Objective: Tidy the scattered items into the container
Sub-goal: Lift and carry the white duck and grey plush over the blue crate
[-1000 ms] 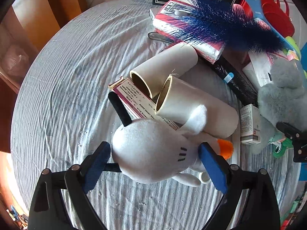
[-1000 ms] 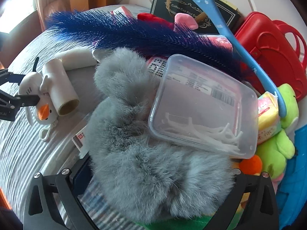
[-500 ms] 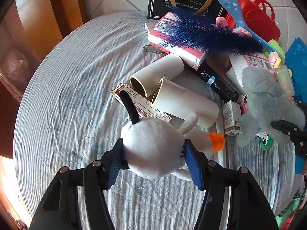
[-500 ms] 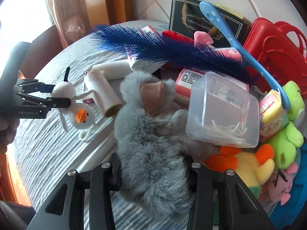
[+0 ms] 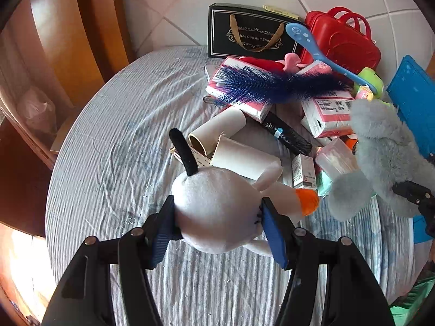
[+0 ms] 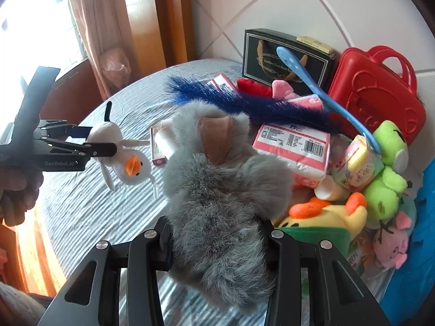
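Little is tidied yet: left gripper (image 5: 218, 226) jaws pinch the white duck plush (image 5: 217, 209) at lower centre, right gripper (image 6: 217, 240) jaws squeeze the grey furry toy (image 6: 217, 190), most clutter (image 5: 274, 89) still litters the desk (image 5: 108, 149), no container identifiable.

Round desk (image 5: 114, 146) under a wrinkly, pale blue-grey striped cloth, left half pretty much bare. Right side piled up: two cardboard tubes (image 5: 217, 133) lying side by side over a flat printed box (image 5: 199, 160), a small white carton (image 5: 303, 171) just beside them, a black stick-shaped thing (image 5: 288, 135), pink tissue packs (image 6: 293, 146) with a blue feather (image 6: 244, 103) draped on top. Standing at the far edge: black gift bag (image 5: 252, 35) and red case (image 6: 378, 95). Soft toys (image 6: 386, 190) bunched at the right edge.
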